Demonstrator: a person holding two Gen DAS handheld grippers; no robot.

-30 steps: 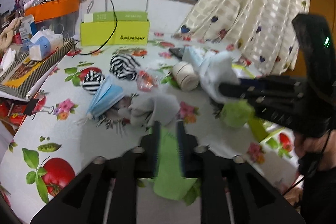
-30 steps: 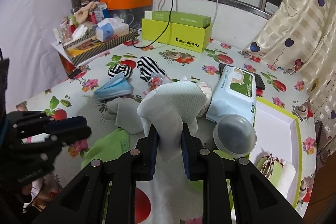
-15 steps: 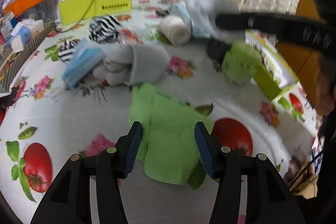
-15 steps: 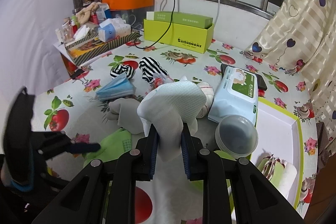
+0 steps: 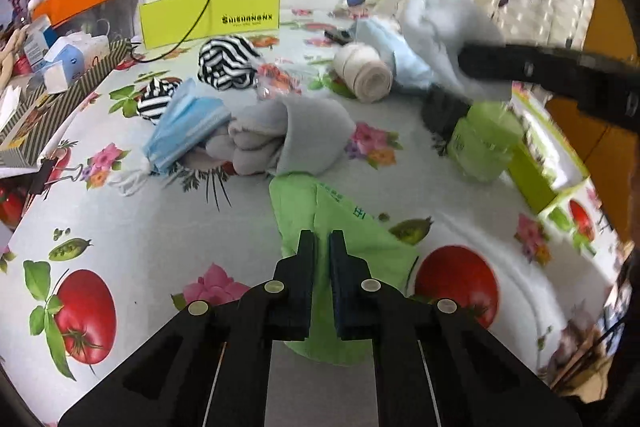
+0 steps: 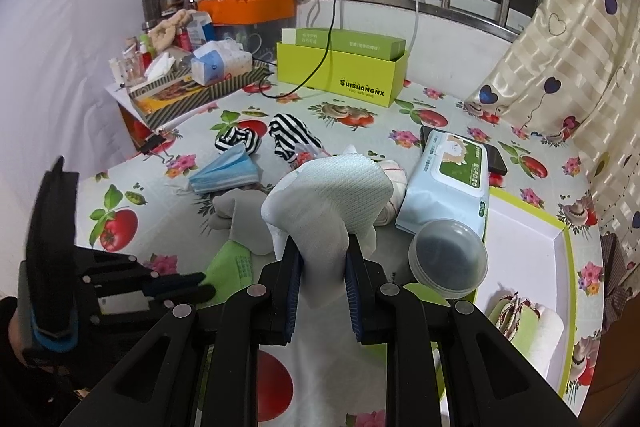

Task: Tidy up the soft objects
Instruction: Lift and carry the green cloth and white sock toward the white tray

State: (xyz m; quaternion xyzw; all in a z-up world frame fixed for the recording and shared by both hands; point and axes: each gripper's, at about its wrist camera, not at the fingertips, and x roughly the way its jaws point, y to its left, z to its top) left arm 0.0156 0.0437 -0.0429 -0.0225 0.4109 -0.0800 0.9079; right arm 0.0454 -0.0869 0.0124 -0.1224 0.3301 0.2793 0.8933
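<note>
My left gripper [image 5: 322, 241] is shut on the green cloth [image 5: 352, 227], which lies spread on the fruit-print tablecloth; both also show low left in the right wrist view, the gripper [image 6: 200, 285] and the cloth [image 6: 234, 265]. My right gripper [image 6: 322, 259] is shut on a white mesh cloth [image 6: 332, 195] and holds it above the table. In the left wrist view that cloth [image 5: 444, 23] hangs at the upper right. A grey folded cloth [image 5: 296, 135], a blue face mask [image 5: 184, 127], striped socks [image 5: 228, 61] and a bandage roll [image 5: 364, 73] lie beyond.
A wet-wipe pack [image 6: 448, 187] and a round lidded jar [image 6: 448, 259] sit beside a green-rimmed white tray [image 6: 524, 251] on the right. A lime box [image 6: 340, 71] with a black cable stands at the back. Cluttered boxes [image 6: 188, 75] fill the left edge.
My left gripper opened over the green cloth half a second ago and has now shut on it again, lower and closer. My right gripper keeps its hold on the white cloth.
</note>
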